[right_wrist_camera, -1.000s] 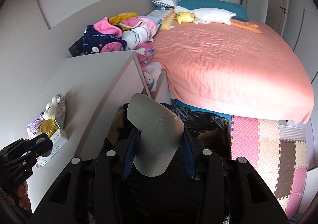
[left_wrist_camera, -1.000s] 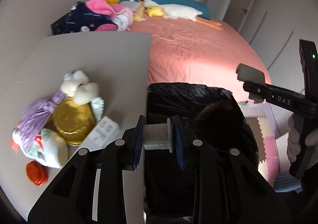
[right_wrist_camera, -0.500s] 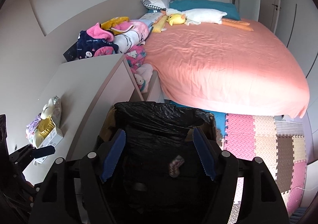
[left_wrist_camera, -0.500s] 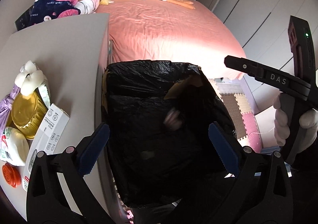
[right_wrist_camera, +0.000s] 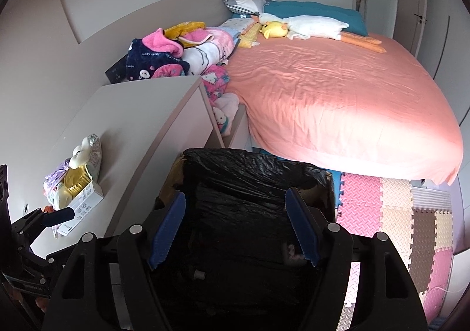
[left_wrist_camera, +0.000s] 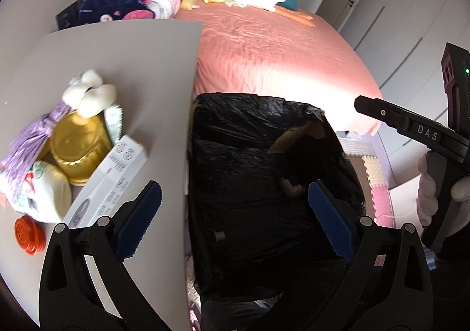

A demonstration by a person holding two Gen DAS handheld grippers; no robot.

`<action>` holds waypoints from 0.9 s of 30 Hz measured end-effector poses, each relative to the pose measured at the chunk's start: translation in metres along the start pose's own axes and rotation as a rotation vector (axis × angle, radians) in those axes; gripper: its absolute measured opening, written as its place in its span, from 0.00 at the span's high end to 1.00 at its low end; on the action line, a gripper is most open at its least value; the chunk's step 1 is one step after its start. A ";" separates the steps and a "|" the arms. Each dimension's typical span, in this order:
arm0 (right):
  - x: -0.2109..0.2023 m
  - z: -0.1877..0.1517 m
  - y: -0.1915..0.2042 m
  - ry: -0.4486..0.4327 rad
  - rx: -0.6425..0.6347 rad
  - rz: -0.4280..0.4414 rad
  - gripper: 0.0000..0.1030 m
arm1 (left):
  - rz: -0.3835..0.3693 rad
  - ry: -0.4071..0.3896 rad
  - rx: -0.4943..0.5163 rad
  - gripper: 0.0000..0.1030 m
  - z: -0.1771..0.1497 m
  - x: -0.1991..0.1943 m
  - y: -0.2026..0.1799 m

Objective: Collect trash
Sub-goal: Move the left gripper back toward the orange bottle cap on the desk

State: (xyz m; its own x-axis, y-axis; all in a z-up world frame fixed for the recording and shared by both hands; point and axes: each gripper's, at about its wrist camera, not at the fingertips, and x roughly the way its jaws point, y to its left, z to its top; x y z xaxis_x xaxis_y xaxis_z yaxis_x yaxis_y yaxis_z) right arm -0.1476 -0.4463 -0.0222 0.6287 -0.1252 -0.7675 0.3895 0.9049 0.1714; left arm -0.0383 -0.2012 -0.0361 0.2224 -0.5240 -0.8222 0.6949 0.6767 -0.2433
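A black-lined trash bin stands between the table and the bed; it also shows in the right wrist view. My left gripper is open and empty above the bin's left side. My right gripper is open and empty above the bin. Small pieces lie in the bin. On the grey table lie a white box, a gold can, a white bottle, an orange cap, a purple wrapper and white lumps.
A bed with a pink sheet lies behind the bin. Blankets and clothes are piled beyond the table. Foam floor mats lie to the right. The right gripper's body shows at the left view's right edge.
Both grippers opened and dropped what they held, a small spool on the left and a grey sheet on the right, into the bin. The left gripper has since shifted slightly toward the table.
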 end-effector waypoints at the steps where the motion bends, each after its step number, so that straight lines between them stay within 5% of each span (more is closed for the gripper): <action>1: 0.001 0.001 0.003 0.002 -0.007 0.005 0.31 | 0.006 -0.001 -0.007 0.06 -0.001 -0.001 0.003; 27: 0.036 0.015 0.101 0.058 -0.205 0.142 0.27 | 0.125 -0.059 -0.223 0.06 -0.031 -0.036 0.085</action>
State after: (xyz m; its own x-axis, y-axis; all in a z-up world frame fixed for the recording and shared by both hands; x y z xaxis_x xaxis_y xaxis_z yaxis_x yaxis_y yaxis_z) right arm -0.0756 -0.3659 -0.0235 0.6254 0.0272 -0.7798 0.1520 0.9760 0.1560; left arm -0.0088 -0.1089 -0.0427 0.3413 -0.4536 -0.8233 0.4931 0.8321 -0.2540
